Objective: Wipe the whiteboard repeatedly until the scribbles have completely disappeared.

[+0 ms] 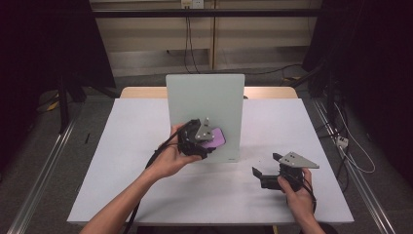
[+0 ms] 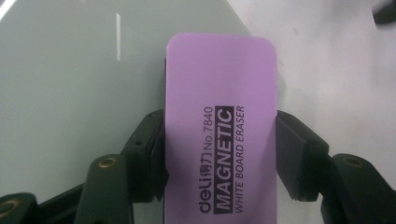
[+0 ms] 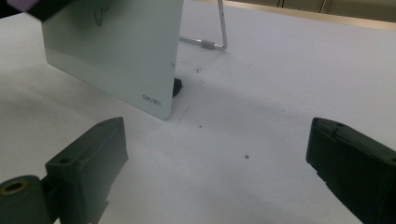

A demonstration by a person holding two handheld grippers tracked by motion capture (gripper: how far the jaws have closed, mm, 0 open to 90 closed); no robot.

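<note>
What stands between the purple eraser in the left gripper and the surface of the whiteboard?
Nothing visible. The left gripper is shut on the purple magnetic eraser, holding it right at the face of the upright whiteboard. The right gripper waits open, apart, over the table.

The upright whiteboard (image 1: 205, 114) blocks the table's (image 1: 122, 165) middle; bare tabletop lies open on either side.
</note>
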